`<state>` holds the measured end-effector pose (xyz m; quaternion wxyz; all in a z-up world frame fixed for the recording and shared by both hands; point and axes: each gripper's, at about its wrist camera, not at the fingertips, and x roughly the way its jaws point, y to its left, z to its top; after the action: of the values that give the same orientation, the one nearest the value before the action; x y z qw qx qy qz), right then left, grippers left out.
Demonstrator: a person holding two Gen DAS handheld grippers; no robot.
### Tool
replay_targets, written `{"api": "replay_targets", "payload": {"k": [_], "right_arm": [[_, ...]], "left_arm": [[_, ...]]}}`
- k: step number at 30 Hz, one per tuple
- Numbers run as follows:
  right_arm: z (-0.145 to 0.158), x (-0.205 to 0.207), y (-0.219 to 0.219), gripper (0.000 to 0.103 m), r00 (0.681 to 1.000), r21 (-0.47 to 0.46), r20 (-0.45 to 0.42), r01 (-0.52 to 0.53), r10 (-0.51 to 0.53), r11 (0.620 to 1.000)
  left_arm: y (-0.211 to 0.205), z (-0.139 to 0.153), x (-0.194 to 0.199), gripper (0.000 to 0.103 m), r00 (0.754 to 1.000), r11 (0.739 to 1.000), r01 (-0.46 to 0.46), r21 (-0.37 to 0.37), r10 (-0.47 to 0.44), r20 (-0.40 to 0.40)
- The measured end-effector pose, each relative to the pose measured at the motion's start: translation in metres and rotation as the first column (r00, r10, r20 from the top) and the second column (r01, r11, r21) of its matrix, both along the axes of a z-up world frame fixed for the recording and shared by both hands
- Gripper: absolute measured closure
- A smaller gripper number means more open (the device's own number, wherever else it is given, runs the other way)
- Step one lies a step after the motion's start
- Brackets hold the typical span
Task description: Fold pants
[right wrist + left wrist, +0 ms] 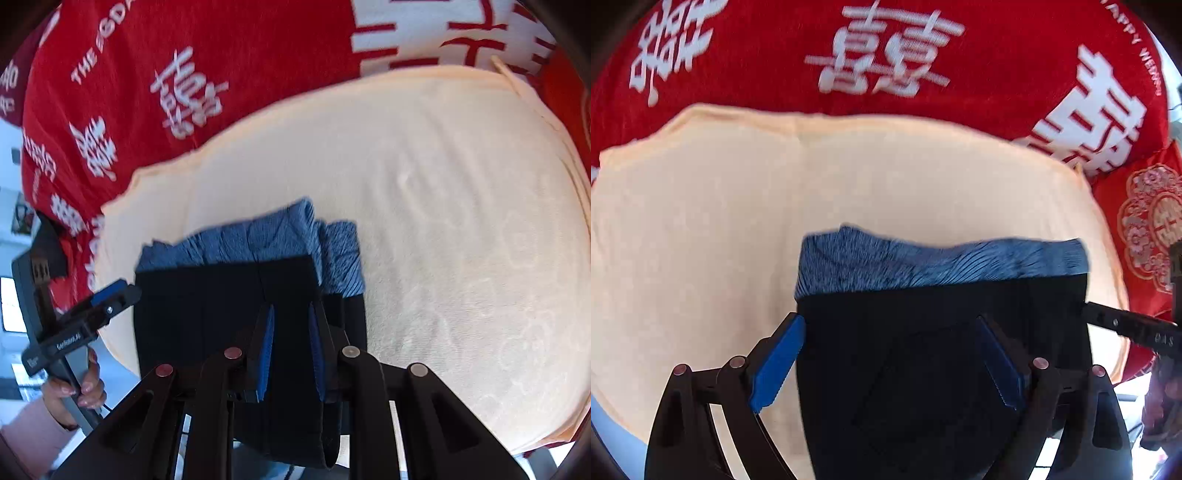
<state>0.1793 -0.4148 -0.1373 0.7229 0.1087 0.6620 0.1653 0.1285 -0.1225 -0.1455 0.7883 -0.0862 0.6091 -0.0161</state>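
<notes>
Black pants [923,369] [203,314] lie folded flat on a cream towel [849,177], their blue-grey knit waistband [923,266] [258,240] at the far end. My left gripper [889,319] hovers over them with its blue pads spread wide, one past the left edge, and nothing is pinched. From the right wrist view, that left gripper [114,291] sits at the pants' left edge. My right gripper [291,306] is above the right half, its pads close together with a narrow gap. Dark cloth shows behind the gap, but no fold is caught.
The towel [443,221] rests on a red blanket [775,74] [221,44] with white characters. A red patterned cushion [1152,221] lies at the right. A person's hand [81,387] grips the left tool's handle. The pants' near end runs off the towel's front edge.
</notes>
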Motion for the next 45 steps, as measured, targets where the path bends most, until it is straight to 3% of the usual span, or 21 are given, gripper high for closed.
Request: {"api": "replay_targets", "payload": {"k": [2,6,10,12,16,21,23,25,30,37,45], "right_arm": [[-0.018,-0.003,0.004,0.083,1.000,-0.032,-0.023,-0.022,0.021,0.999],[-0.020,-0.005,0.002,0.085,0.999,-0.037,0.005,-0.032,0.032,0.999],[-0.016,-0.012,-0.012,0.078,1.000,-0.091,-0.018,0.019,-0.021,0.996],[-0.011,-0.017,-0.021,0.055,0.997,-0.124,-0.035,0.060,-0.064,0.991],[0.003,-0.041,-0.026,0.049,0.994,-0.153,-0.065,0.076,-0.087,0.985],[0.024,-0.070,-0.012,0.029,0.995,-0.173,-0.068,0.060,-0.072,0.983],[0.034,-0.081,-0.004,0.022,0.995,-0.182,-0.060,0.066,-0.078,0.981],[0.045,-0.091,0.004,0.021,0.995,-0.216,-0.039,0.079,-0.090,0.973],[0.078,-0.110,0.022,0.016,0.995,-0.284,0.027,0.102,-0.099,0.953],[0.104,-0.126,0.046,0.015,0.998,-0.317,0.004,0.063,-0.065,0.946],[0.116,-0.130,0.056,0.015,0.998,-0.329,0.003,0.059,-0.061,0.943]], "left_arm": [[-0.002,-0.016,-0.001,0.010,1.000,1.000,-0.006,0.031,0.007,-0.026],[0.009,-0.026,-0.005,0.002,0.997,0.998,-0.057,-0.006,0.057,-0.044],[0.000,-0.014,-0.011,0.002,0.998,0.997,-0.032,0.076,0.036,-0.056],[-0.004,-0.003,-0.018,0.002,0.999,0.994,-0.011,0.112,0.017,-0.045],[-0.008,0.018,-0.035,0.002,0.998,0.992,-0.004,0.128,0.013,-0.068],[-0.022,0.047,-0.058,0.002,0.998,0.990,0.018,0.138,-0.009,-0.064],[-0.029,0.059,-0.066,0.002,0.999,0.983,0.023,0.179,-0.013,-0.053],[-0.034,0.071,-0.076,0.002,0.999,0.973,0.022,0.229,-0.011,-0.048],[-0.035,0.096,-0.093,0.002,0.997,0.976,0.030,0.217,-0.013,-0.082],[-0.032,0.115,-0.112,0.002,0.993,0.977,0.005,0.213,0.021,-0.117],[-0.036,0.131,-0.121,0.002,0.995,0.977,0.019,0.213,0.003,-0.104]]}}
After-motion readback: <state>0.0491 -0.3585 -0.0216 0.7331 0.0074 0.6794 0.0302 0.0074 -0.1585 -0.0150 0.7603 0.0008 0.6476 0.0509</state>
